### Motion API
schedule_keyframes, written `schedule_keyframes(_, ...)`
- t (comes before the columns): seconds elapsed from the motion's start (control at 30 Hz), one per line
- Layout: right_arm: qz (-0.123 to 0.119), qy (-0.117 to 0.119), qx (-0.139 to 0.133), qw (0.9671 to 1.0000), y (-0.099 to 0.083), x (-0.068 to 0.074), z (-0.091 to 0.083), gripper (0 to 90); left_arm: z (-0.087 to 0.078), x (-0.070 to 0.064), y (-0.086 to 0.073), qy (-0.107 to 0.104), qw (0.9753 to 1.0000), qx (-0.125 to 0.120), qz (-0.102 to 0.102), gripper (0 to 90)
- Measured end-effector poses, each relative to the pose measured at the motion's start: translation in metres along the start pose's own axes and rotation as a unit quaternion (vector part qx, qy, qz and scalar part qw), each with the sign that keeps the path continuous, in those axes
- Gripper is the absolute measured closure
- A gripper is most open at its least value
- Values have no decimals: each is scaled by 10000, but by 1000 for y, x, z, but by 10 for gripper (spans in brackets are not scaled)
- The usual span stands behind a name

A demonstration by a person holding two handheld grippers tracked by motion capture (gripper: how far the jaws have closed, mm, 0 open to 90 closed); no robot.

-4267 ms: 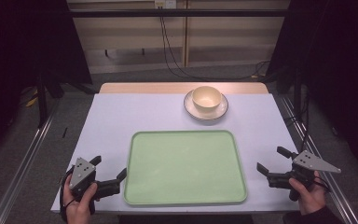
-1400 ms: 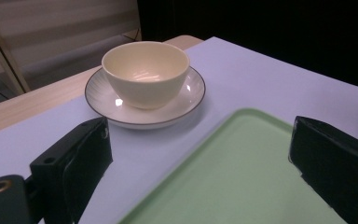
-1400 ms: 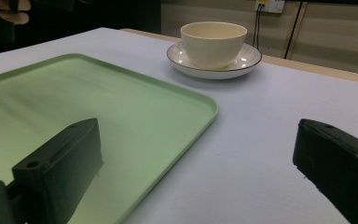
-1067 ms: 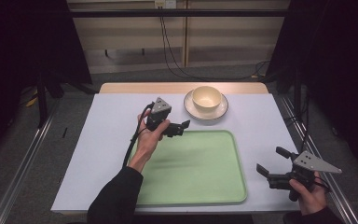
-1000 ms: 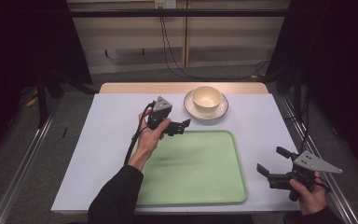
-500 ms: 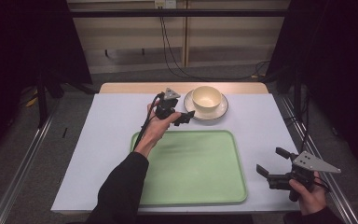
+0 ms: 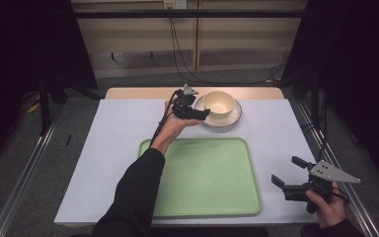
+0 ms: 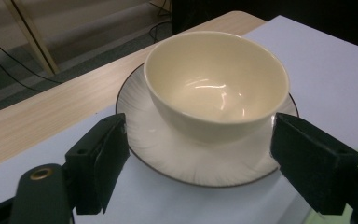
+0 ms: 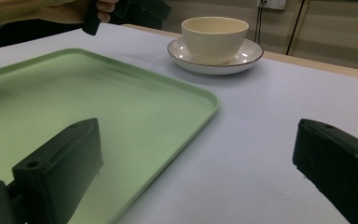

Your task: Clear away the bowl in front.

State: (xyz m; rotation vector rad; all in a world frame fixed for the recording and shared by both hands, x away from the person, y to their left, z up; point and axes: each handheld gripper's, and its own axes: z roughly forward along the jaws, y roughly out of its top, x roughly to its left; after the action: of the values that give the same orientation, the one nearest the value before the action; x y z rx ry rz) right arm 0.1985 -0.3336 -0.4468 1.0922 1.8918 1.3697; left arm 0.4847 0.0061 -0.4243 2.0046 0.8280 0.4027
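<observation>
the bowl (image 8: 216, 86) is sitting upright on its saucer (image 8: 168, 149) at the far middle of the table (image 7: 103, 148), mouth facing up; being round, it is offering no long axis to line up with. it is lying straight ahead of the left gripper (image 8: 200, 163), whose jaws are standing released, one to each side of it and not touching. the right gripper (image 7: 288, 177), also released, is resting well apart at the near right, beyond the green tray (image 7: 207, 177). the left one is sitting far nearer, so the grasp is looking like its job.
</observation>
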Motion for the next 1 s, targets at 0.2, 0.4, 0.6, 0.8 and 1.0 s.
schedule_keyframes(0.2,13,18,-63,10000,1,0,0,12,17,1,13,139,9997,72,-204,225)
schedule_keyframes(0.4,19,36,-80,10000,1,0,-1,12,33,1,20,182,9981,390,-434,292)
schedule_keyframes(0.6,13,62,-82,9999,1,0,-1,12,48,6,20,255,9958,715,-519,346)
schedule_keyframes(0.8,0,48,-85,10000,0,1,-2,12,56,6,21,182,9928,950,-709,390)
schedule_keyframes(1.0,-6,51,-76,10000,1,0,-2,13,65,2,21,198,9906,1048,-860,425)
